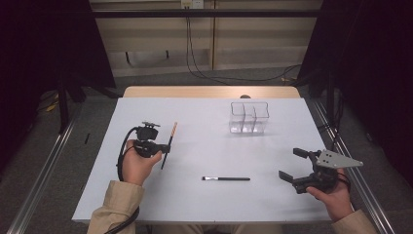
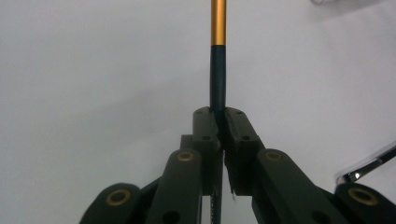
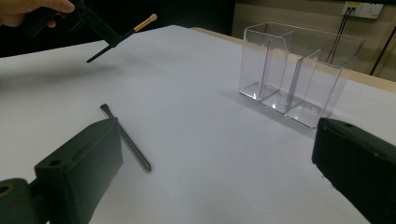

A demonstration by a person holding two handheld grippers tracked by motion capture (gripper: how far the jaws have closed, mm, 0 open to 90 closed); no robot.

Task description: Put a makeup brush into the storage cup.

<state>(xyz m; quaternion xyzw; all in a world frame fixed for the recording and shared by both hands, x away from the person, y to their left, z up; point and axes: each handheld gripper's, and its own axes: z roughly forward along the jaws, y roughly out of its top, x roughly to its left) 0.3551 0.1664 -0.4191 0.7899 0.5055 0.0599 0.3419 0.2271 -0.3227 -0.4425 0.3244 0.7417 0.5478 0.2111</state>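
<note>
Work in hand: a slim brush [image 1: 168, 146] with a dark handle and a gold band is up off the bench [image 1: 146, 195], and the likely goal is the clear divided holder [image 1: 249, 117] at the far side.
Left tongs [image 1: 163, 149]: pressed together on the brush handle; in the left gripper view the two black jaws meet around the dark shaft [image 2: 217, 74], with the gold part running on beyond them.
Brush position: at the left of the bench, held above the surface and slanted, gold end far and a little right, dark tip near.
Key relation: the holder lies to the far right of the left tongs, well apart from them. The brush's long axis already leans roughly that way, so I judge the move will need a carry across and then a tip-up to drop it into a compartment.
Left hand pose: fist around the gripper body, forearm coming in from the near edge, tongs pointing right.
Right tongs [image 1: 293, 165]: spread wide, pinching nothing, low at the near right.
Second tool: a dark stick [image 1: 226, 179] lies flat at near centre, lengthwise left to right, nearer the right tongs.
</note>
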